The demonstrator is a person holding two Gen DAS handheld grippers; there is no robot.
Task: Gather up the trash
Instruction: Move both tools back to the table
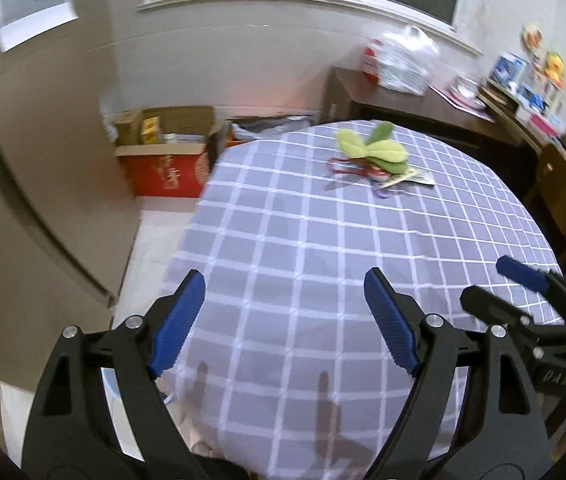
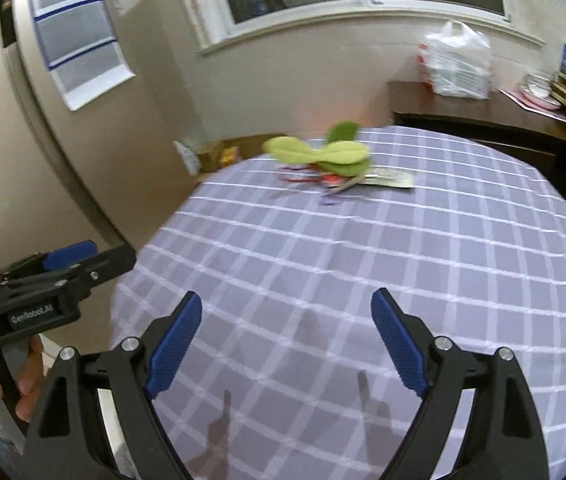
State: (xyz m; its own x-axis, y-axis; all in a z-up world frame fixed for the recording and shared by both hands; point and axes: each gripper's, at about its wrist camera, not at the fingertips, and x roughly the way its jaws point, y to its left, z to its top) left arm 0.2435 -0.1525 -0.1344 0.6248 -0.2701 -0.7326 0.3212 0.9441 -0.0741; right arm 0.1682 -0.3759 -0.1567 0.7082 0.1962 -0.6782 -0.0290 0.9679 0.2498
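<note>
A small pile of trash lies at the far side of the round table: green leaf-shaped pieces (image 1: 375, 150) (image 2: 323, 152) on top of red scraps (image 1: 347, 168) (image 2: 303, 178) and a flat wrapper (image 1: 413, 178) (image 2: 387, 178). My left gripper (image 1: 285, 320) is open and empty, above the table's near edge, well short of the pile. My right gripper (image 2: 287, 340) is open and empty, over the near part of the table. It also shows at the right edge of the left wrist view (image 1: 523, 280). The left gripper shows at the left of the right wrist view (image 2: 63, 264).
The table wears a purple checked cloth (image 1: 323, 260) (image 2: 403, 260). Open cardboard boxes (image 1: 163, 152) stand on the floor beyond its left side. A dark sideboard (image 1: 423, 108) (image 2: 483, 116) at the back right holds a white plastic bag (image 1: 403, 60) (image 2: 457, 60) and clutter.
</note>
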